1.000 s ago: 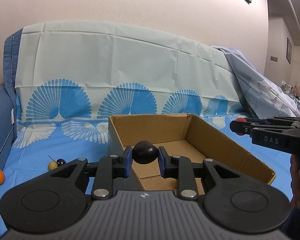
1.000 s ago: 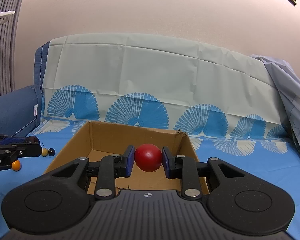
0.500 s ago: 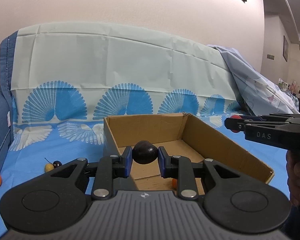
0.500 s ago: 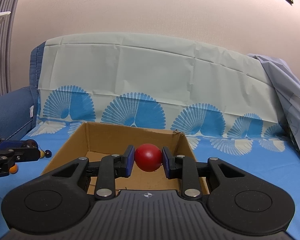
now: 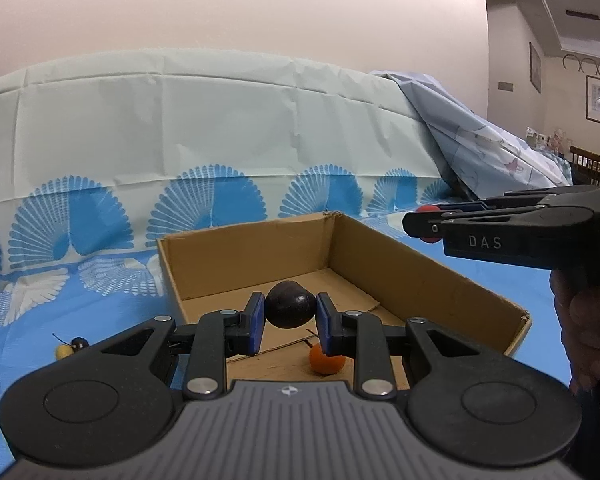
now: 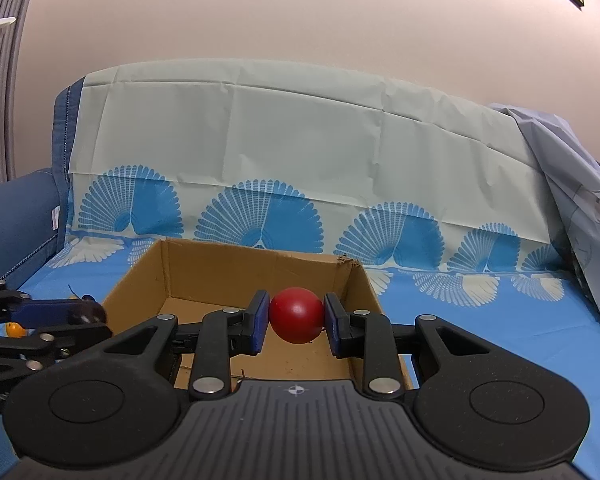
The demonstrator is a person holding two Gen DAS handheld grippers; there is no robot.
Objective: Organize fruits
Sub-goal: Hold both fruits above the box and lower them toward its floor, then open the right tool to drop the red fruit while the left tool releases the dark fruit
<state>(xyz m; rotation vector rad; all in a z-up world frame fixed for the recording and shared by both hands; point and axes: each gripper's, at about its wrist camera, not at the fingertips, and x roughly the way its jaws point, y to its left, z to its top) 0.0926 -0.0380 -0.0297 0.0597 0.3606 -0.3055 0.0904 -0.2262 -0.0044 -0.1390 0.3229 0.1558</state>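
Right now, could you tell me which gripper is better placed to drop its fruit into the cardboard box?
Probably the left. The left gripper holds its dark plum low over the cardboard box floor, near the orange fruit. The right gripper holds its red fruit higher, near the right wall.

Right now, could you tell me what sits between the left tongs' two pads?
A dark purple fruit, clamped between the left tongs above the cardboard box, shown in the left wrist view.

text: "DAS" | white capitals | on the side of the right gripper (image 5: 428,229), seen in the left wrist view
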